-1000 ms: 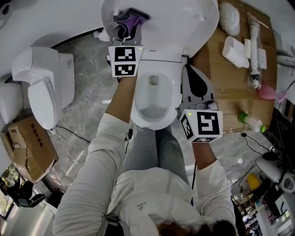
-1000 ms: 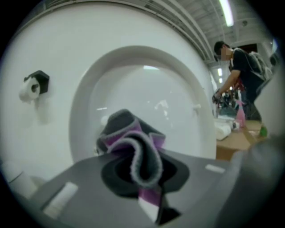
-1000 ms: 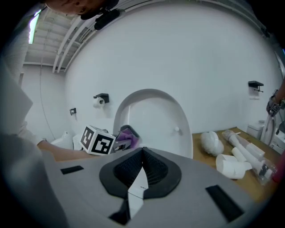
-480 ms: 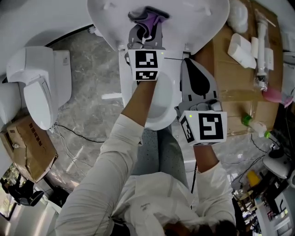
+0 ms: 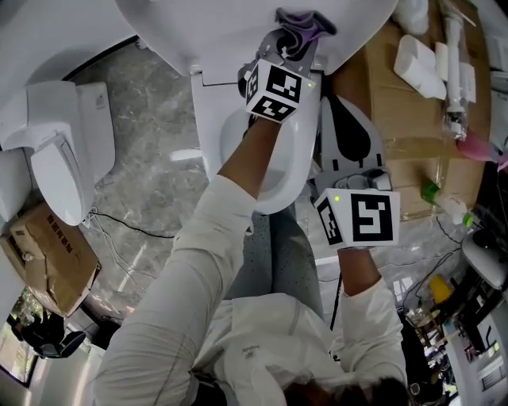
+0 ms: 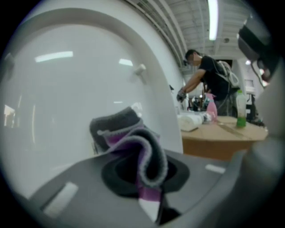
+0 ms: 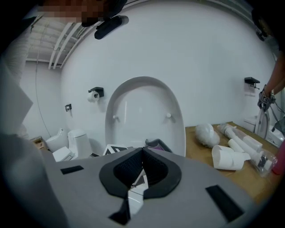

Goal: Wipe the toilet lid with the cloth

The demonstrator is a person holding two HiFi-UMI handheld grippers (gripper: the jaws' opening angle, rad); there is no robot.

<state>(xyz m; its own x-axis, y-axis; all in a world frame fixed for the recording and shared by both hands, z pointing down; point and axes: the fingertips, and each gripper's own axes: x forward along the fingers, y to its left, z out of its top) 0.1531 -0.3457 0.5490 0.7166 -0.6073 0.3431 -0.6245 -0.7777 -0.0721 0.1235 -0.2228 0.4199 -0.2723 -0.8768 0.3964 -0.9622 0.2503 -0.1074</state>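
Observation:
The white toilet lid (image 5: pixel 214 32) stands raised behind the bowl (image 5: pixel 278 170). My left gripper (image 5: pixel 290 38) is shut on a grey and purple cloth (image 5: pixel 303 19), which lies against the right part of the lid's inner face. In the left gripper view the folded cloth (image 6: pixel 133 144) bulges out of the gripper (image 6: pixel 144 182), with the lid (image 6: pixel 67 93) close behind it. My right gripper (image 5: pixel 336 119) hangs to the right of the bowl, shut and holding nothing. In the right gripper view its pads (image 7: pixel 153 171) meet, and the lid (image 7: pixel 144 109) stands ahead.
A second white toilet (image 5: pixel 63 151) and a cardboard box (image 5: pixel 48 258) are on the floor at the left. At the right, a brown surface (image 5: pixel 405 119) carries white pipe parts (image 5: pixel 421 67), a green-capped bottle (image 5: pixel 444 204) and a pink object (image 5: pixel 476 147). A person (image 6: pixel 209 84) stands beyond.
My left gripper has carried the cloth from the lid's left part across to its right part. The right gripper has barely shifted.

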